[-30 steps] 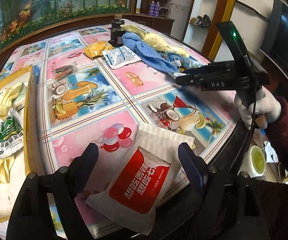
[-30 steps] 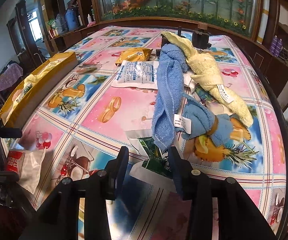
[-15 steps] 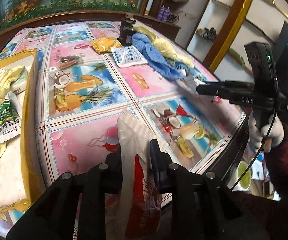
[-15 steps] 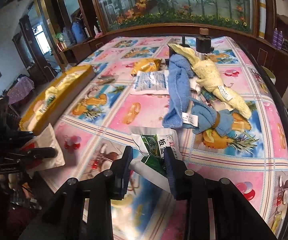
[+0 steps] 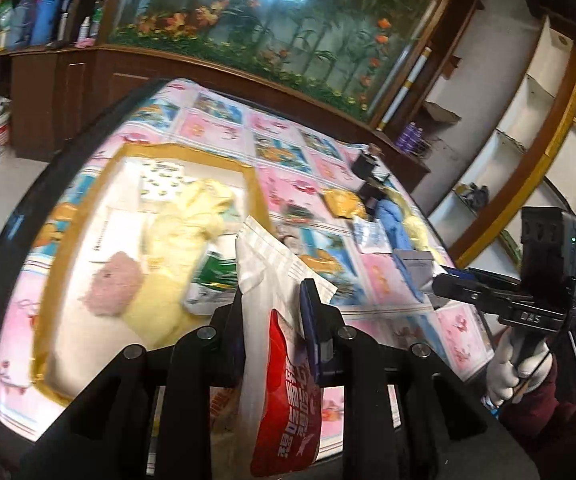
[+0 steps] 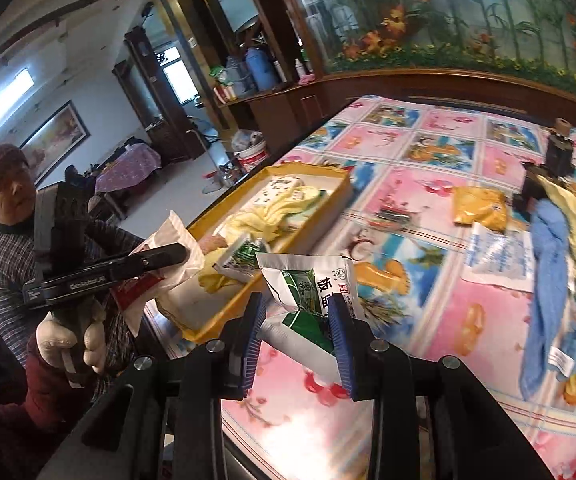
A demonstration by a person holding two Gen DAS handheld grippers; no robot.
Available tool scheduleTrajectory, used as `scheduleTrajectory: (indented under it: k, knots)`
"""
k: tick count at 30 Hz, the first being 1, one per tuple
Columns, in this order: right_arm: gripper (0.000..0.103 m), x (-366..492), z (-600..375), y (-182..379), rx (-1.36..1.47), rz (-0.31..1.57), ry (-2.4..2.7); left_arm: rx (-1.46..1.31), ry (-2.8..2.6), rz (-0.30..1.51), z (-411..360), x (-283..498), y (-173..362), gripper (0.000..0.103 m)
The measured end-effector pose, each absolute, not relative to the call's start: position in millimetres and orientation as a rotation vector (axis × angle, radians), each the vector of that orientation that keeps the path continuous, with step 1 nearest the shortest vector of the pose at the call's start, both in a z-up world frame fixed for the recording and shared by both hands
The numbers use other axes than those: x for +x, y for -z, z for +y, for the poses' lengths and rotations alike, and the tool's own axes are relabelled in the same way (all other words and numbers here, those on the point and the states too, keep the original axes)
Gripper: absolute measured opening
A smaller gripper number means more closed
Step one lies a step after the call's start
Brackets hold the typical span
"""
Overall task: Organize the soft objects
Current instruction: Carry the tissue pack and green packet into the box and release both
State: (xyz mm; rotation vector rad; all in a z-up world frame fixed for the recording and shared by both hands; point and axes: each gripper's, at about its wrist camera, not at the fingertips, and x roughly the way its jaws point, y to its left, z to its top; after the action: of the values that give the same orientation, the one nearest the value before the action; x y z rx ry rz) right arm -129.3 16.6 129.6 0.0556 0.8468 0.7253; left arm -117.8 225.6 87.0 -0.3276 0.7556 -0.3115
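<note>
Left gripper (image 5: 274,312) jaws clamped on red-white pouch (image 5: 284,396); right gripper (image 6: 298,332) jaws pinching green-white pouch (image 6: 312,284). Light, limp, likely slippery; best gripped mid-body.

The bottom of the red and white packet (image 5: 284,380) runs behind the black frame of the left gripper (image 5: 274,320), so its lower edge is hidden. The things in the yellow tray (image 5: 256,188) are blurry. The lower end of the green and white packet (image 6: 312,300) is tucked between the fingers of the right gripper (image 6: 298,340). The small print on both packets is too tiny to read.
</note>
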Motion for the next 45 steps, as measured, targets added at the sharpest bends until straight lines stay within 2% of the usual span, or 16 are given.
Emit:
scheduleTrajectory:
  k: [13, 17, 20, 22, 24, 29, 30, 32, 40, 45]
  knots:
    - [0.034, -92.4, 139.6, -88.3, 0.014, 0.991, -0.858, -0.389, 0.083, 0.838, 283.8, -65.6, -37.7, 0.022]
    - [0.037, -93.6, 159.5, -81.3, -0.030, 0.991, -0.857, -0.433, 0.072, 0.842, 287.3, -59.3, -35.1, 0.047]
    - [0.037, -95.6, 171.0, -79.6, -0.056, 0.987, -0.871, -0.443, 0.066, 0.825, 286.1, -64.1, -40.2, 0.048]
    - [0.037, -98.6, 179.7, -77.0, -0.076, 0.996, -0.888, -0.437, 0.031, 0.817, 285.5, -70.2, -45.5, 0.053]
    - [0.037, -102.5, 187.9, -69.6, -0.107, 0.999, -0.900, -0.427, -0.026, 0.800, 284.9, -77.8, -53.9, 0.062]
    - [0.042, -111.9, 192.6, -57.3, -0.137, 0.992, -0.908, -0.296, -0.241, 0.706, 275.1, -104.1, -78.0, 0.078]
    - [0.044, -113.7, 189.8, -58.8, -0.135, 0.981, -0.907, -0.261, -0.276, 0.688, 272.3, -108.0, -81.4, 0.078]
    - [0.058, -117.2, 180.7, -63.3, -0.117, 0.956, -0.897, -0.207, -0.313, 0.662, 265.9, -113.8, -86.2, 0.078]
    - [0.066, -127.7, 140.9, -79.8, -0.062, 0.892, -0.845, -0.066, -0.359, 0.633, 241.2, -118.0, -92.4, 0.078]
    - [0.067, -126.9, 115.5, -79.1, -0.020, 0.891, -0.808, -0.038, -0.335, 0.650, 226.9, -119.5, -95.1, 0.078]
